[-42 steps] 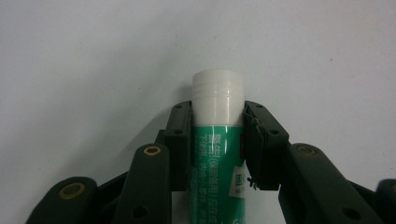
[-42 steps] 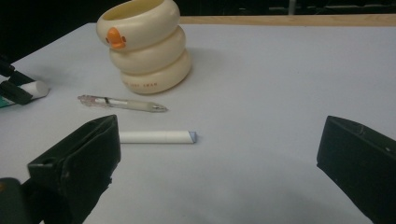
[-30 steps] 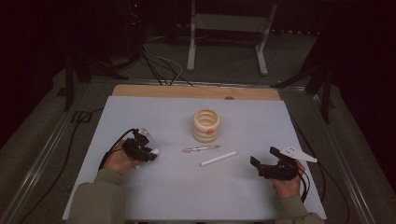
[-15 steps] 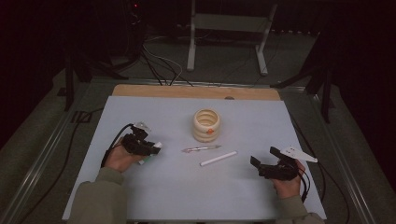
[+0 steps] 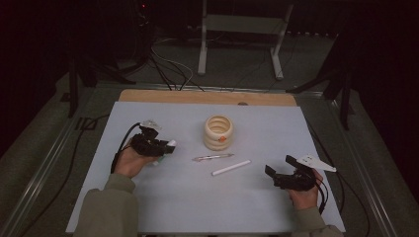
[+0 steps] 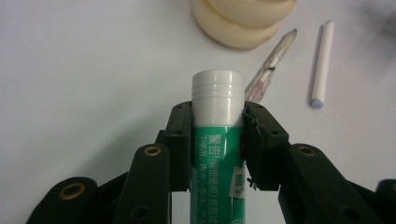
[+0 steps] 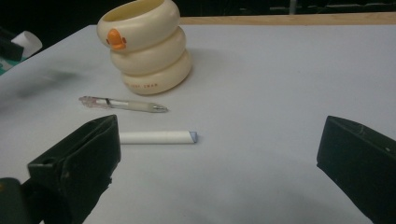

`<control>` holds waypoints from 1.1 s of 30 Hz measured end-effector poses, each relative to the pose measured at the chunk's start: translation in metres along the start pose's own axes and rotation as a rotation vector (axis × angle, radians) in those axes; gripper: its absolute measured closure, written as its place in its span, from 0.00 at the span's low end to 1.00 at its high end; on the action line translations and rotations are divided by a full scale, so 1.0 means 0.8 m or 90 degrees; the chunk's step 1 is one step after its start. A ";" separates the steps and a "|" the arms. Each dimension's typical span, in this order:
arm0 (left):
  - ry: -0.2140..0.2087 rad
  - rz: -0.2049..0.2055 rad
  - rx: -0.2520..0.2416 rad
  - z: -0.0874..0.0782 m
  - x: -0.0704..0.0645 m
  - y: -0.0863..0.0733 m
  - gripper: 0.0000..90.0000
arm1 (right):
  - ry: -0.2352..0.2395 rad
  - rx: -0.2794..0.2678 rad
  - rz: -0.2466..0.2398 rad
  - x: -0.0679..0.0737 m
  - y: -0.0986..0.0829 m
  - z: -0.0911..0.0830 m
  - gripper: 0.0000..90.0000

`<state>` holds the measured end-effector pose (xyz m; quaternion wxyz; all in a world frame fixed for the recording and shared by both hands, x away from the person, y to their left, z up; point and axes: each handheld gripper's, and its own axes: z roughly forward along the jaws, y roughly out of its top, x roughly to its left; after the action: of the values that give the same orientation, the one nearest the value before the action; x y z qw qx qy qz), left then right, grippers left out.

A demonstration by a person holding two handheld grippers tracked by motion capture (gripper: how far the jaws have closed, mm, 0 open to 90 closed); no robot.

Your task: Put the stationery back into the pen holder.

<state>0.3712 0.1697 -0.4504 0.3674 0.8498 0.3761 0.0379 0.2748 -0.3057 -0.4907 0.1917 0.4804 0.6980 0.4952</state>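
high view: above, looking forward-down on table point(image 5: 148, 207); gripper views sit low and close; all share cream holder point(image 5: 218, 132), pen point(image 5: 212, 157), white stick point(image 5: 230, 168)

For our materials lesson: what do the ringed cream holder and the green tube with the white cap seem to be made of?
Ringed cream holder: probably glazed ceramic or smooth moulded plastic; soft sheen, rounded stacked rings, an orange beak-like detail. The look leaves it open.
Green tube, held between the left gripper's jaws: likely plastic; glossy printed green label, white ridged cap with a matte-smooth finish.

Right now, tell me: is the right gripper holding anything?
No: in the right gripper view the right gripper stands wide open, with the white stick lying untouched on the table beyond its jaws.
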 end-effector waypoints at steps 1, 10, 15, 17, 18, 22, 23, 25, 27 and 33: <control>-0.001 0.001 -0.002 0.000 -0.001 0.002 0.73 | 0.000 0.000 0.000 0.000 0.000 0.000 0.00; -0.005 0.010 -0.025 -0.004 -0.007 0.021 0.73 | 0.001 -0.001 0.000 0.000 0.000 0.000 0.00; -0.009 0.013 -0.038 -0.008 -0.009 0.031 0.73 | 0.001 -0.001 0.001 0.000 0.000 0.000 0.00; -0.011 0.012 -0.043 -0.008 -0.011 0.035 0.73 | 0.001 0.000 0.000 0.000 0.000 0.000 0.00; -0.013 0.013 -0.046 -0.009 -0.012 0.037 0.73 | 0.002 0.000 0.000 0.000 0.000 0.000 0.00; -0.016 0.018 -0.054 -0.010 -0.015 0.045 0.73 | 0.002 0.000 0.000 0.000 0.000 0.000 0.00; -0.016 0.020 -0.055 -0.010 -0.015 0.047 0.73 | 0.002 0.000 0.000 0.000 0.000 0.000 0.00; -0.017 0.024 -0.057 -0.010 -0.017 0.052 0.73 | 0.002 0.000 0.000 0.000 0.000 0.000 0.00; -0.017 0.027 -0.058 -0.010 -0.018 0.055 0.73 | 0.002 0.000 0.000 0.000 0.000 0.000 0.00; -0.023 0.031 -0.069 -0.008 -0.023 0.065 0.73 | 0.001 0.002 0.000 0.000 0.000 0.001 0.00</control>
<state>0.3879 0.1381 -0.4079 0.4182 0.8382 0.3461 0.0516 0.2755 -0.3055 -0.4912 0.1906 0.4803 0.6990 0.4944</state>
